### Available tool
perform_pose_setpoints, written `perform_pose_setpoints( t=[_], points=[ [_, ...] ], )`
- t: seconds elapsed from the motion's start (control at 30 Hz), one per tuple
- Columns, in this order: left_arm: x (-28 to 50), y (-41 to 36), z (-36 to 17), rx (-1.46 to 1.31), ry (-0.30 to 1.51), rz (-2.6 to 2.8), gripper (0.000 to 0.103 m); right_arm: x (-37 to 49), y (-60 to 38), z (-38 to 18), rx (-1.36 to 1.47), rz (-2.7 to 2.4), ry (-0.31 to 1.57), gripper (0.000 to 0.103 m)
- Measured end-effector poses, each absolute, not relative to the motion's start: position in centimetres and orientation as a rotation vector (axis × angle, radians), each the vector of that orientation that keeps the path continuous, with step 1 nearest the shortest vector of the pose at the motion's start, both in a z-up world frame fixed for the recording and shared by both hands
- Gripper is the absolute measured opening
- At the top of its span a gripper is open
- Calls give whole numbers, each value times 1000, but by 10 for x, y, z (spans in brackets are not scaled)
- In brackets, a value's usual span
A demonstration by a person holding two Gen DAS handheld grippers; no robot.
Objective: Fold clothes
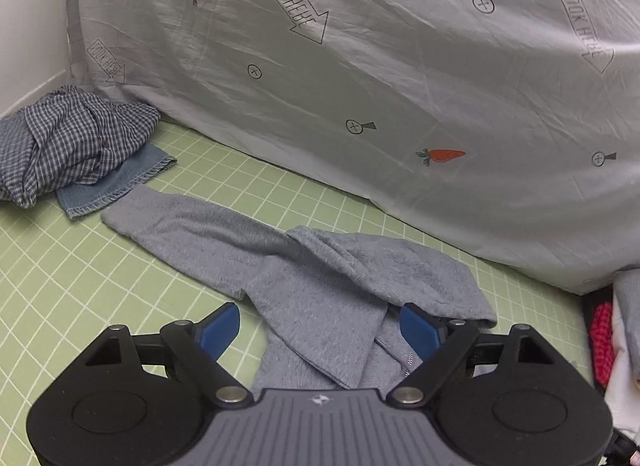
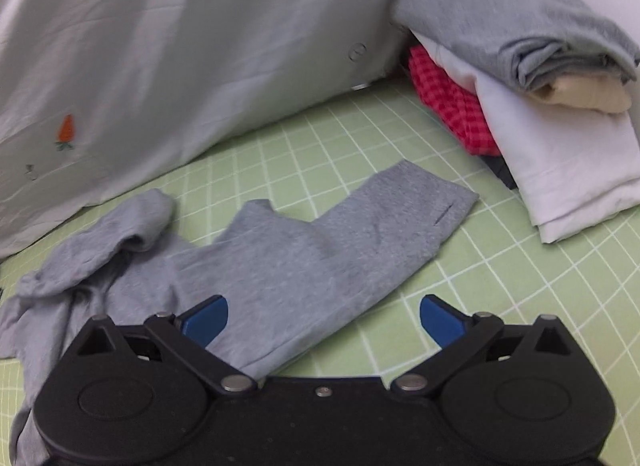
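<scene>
A grey sweatshirt lies crumpled on the green checked sheet, one sleeve stretched out to the left. My left gripper hovers open just above its body, blue pads wide apart with nothing between them. In the right wrist view the same sweatshirt spreads with its other sleeve pointing to the upper right. My right gripper is open over the sleeve's near edge, holding nothing.
A grey quilt with carrot prints piles up behind. A blue checked shirt on denim lies far left. At the right is a stack of folded clothes: grey, beige, white, red checked. A white wall is at the far left.
</scene>
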State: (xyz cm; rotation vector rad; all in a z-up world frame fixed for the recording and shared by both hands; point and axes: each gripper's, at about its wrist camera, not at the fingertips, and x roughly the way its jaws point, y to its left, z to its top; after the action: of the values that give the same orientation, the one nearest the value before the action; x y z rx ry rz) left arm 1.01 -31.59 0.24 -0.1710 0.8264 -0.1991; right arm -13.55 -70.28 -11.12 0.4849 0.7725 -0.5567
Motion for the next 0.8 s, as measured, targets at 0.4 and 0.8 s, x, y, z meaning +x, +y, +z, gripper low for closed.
perform_pose_setpoints(
  t=[0.4, 0.8],
  points=[
    [24, -382, -31, -21, 983, -257, 88, -101, -789, -157, 490, -734, 867, 91],
    [3, -432, -19, 34, 960, -455, 88, -138, -747, -137, 324, -644, 806, 16]
  ],
)
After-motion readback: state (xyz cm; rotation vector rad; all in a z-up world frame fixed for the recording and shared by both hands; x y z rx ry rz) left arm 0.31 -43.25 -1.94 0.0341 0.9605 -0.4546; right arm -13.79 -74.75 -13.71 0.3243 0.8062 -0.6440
